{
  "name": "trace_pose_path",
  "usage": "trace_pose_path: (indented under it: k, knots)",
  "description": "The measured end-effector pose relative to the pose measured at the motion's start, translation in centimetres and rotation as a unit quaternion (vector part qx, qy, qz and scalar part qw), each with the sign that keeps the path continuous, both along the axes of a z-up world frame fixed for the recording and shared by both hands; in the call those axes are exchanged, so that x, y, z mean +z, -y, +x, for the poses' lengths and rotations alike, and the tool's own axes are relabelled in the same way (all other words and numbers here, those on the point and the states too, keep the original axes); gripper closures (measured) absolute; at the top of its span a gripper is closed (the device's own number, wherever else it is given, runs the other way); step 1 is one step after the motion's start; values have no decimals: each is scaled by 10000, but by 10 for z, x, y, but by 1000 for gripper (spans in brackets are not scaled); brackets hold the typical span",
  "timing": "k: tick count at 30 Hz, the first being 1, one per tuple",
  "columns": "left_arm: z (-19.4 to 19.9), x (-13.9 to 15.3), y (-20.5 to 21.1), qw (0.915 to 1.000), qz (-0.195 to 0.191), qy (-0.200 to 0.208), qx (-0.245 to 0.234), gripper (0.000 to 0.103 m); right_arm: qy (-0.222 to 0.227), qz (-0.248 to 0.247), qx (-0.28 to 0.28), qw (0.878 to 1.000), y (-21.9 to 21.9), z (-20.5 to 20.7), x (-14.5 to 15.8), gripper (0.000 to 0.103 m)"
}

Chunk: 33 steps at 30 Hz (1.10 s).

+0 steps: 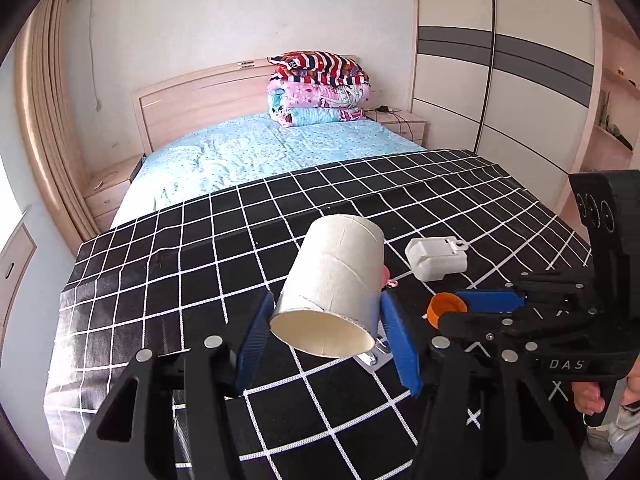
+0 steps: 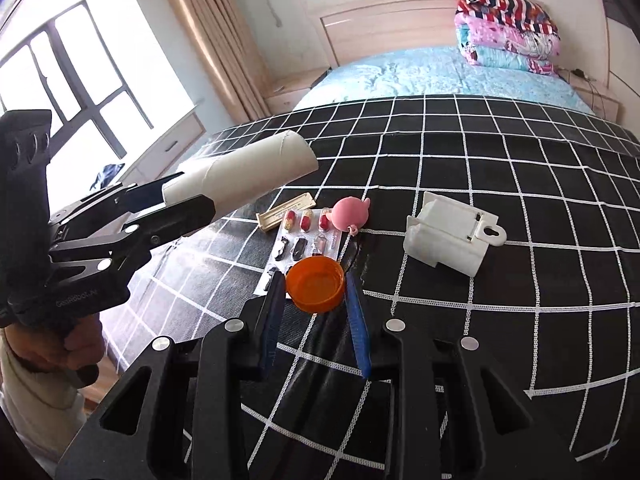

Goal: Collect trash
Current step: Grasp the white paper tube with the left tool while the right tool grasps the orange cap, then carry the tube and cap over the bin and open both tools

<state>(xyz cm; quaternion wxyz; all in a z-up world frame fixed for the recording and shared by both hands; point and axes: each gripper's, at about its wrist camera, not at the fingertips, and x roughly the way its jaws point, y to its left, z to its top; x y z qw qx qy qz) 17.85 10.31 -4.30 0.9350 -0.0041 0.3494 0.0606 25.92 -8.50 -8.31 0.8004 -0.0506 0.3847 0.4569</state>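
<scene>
Left hand-held gripper grips a cardboard tube, raised above the checkered cloth on the bed. Right hand-held gripper clamps an orange cap. Beneath lie a pill blister, pink toy and white plastic holder.

A home bedroom: bed, folded quilts, sliding wardrobe.

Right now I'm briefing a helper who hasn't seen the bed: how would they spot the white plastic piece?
On the black cloth with a white grid covering the foot of the bed, look right of the blister pack of red capsules. The boxy white plastic holder lies alone; only it has a flat tab with a keyhole-shaped hanging hole.
</scene>
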Motion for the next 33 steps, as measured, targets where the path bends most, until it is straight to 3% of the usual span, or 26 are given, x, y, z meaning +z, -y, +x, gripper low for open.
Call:
trace_pose_path:
  k: [10,14,24,33]
  knots:
    - [-42,23,36,9996,93,231,-155,51,396,-62,151,9991,30,-34,15,72]
    - [-61,26,54,9985,70,312,-434,51,515,-96,246,9983,42,-48,18,73]
    - [-107,18,76,9981,-102,343,-506,53,704,-299,429,9961,78,-75,13,72]
    - [-155,2,107,9967,-152,40,-801,53,523,-424,537,9963,106,-97,-10,72]
